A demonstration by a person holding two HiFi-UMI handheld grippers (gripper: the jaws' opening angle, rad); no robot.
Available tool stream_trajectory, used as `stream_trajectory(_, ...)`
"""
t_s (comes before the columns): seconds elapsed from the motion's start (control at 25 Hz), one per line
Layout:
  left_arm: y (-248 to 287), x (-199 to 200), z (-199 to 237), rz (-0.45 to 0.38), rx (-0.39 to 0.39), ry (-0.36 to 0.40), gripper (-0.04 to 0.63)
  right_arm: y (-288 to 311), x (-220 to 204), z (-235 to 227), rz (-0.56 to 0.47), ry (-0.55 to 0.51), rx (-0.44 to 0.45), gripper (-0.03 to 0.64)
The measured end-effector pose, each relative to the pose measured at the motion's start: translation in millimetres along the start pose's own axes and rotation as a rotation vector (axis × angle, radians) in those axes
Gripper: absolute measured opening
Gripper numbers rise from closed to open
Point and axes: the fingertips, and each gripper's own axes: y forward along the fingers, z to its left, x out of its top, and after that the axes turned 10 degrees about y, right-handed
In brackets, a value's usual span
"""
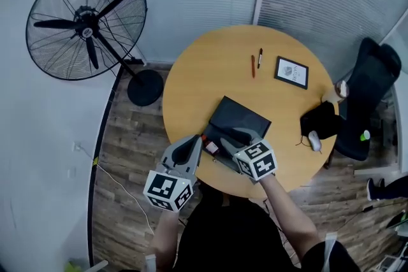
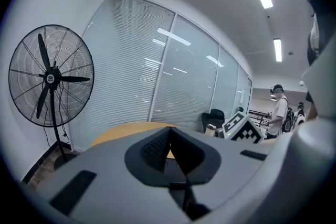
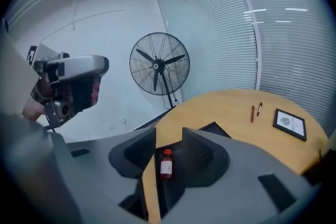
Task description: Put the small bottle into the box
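Right gripper view is showing us the small glass-looking bottle with a red cap and white label [image 3: 166, 163], apparently standing cap-up on a dark surface at the near edge of the round wooden table [image 3: 231, 107]. In the head view we are seeing the same bottle [image 1: 212, 148] just beside the near-left corner of the flat black rectangular box [image 1: 239, 119]. We cannot tell whether it is touching the box.

We are judging the bottle to be light and rigid, with smooth, somewhat slippery walls, and easy to tip over. We would be taking it across the labelled body, below the cap, with a moderate squeeze.

The right gripper [image 3: 169, 135] is standing with its jaws parted wider than the bottle. The bottle is sitting in the gap between them, and neither pad appears to be pressing on it, so this claw is gripping nothing yet. The left gripper [image 2: 169, 136] is resting with its jaws brought together at the tips and nothing between them. In the head view this left gripper [image 1: 190, 146] is hanging over the table edge just left of the bottle.

Farther out, a red pen [image 1: 252, 65] and a black pen [image 1: 259, 58] are lying near a black-framed picture [image 1: 291, 72]. A black pedestal fan [image 1: 86, 21] is standing on the floor.
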Motion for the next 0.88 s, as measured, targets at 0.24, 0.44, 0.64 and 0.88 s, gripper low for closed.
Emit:
stream_trajectory(0.24, 3.6, 9.2, -13.4, -0.018, 0.029, 0.006, -0.005, -46.6, 32.4, 6.2, -0.102, -0.043, 0.029, 0.147)
stream_trajectory(0.44, 7.1, 14.2, -24.1, -0.024, 0.048, 0.003, -0.005, -77.3, 49.7, 6.1, -0.169, -0.065, 0.049, 0.135)
stream_trajectory(0.64, 6.3, 19.2, -37.5, -0.025, 0.066, 0.003, -0.005, -105.4, 63.5, 9.8, -0.225, -0.09, 0.079, 0.125)
stream_trajectory(0.88, 2.0, 29.4, -49.2, -0.034, 0.1, 0.016, -0.005, -134.4, 84.4, 13.3, -0.302, -0.109, 0.125, 0.109)
